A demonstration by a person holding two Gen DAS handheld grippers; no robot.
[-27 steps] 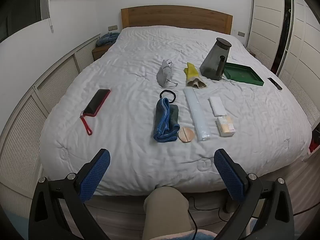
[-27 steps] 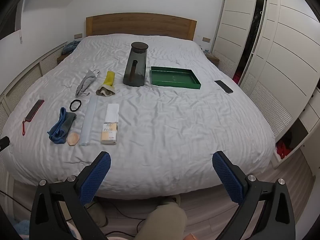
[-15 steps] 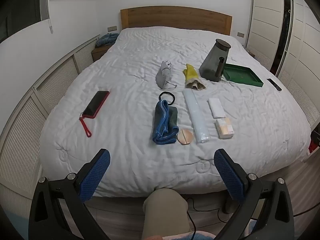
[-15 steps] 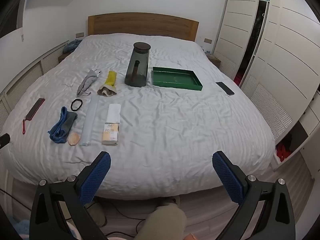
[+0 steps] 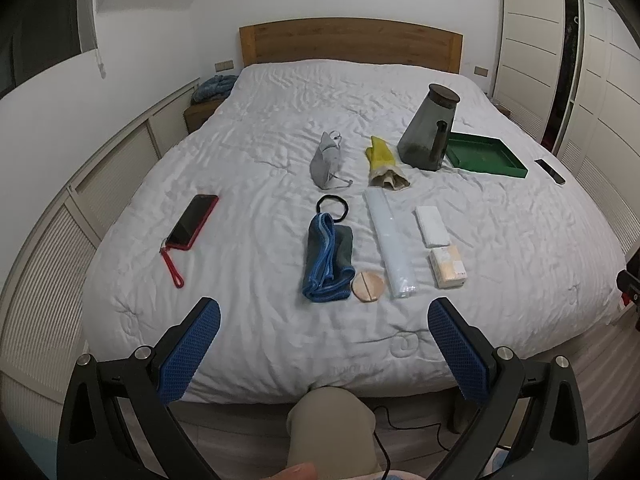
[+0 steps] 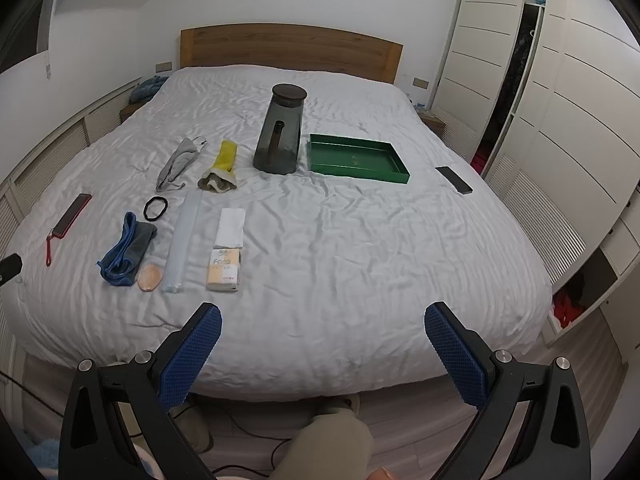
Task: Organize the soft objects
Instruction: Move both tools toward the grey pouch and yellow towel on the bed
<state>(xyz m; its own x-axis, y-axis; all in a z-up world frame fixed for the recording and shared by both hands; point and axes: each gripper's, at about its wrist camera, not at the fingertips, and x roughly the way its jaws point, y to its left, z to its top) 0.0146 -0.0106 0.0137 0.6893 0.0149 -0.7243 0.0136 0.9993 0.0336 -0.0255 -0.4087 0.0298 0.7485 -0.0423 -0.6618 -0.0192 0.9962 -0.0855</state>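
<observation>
The only writing I can read is "Foss" on the tissue pack [image 6: 224, 270], near the foot of the bed [image 6: 360, 240]; the smaller print is too small. My left gripper [image 5: 324, 316] and my right gripper [image 6: 323, 318] both hang over the bed's near edge, jaws spread wide, holding and touching nothing. The soft things lie on the quilt: blue towel [image 5: 326, 258], grey mask [image 5: 326, 160], yellow glove [image 5: 382, 160], left of the green tray [image 5: 486, 156].
</observation>
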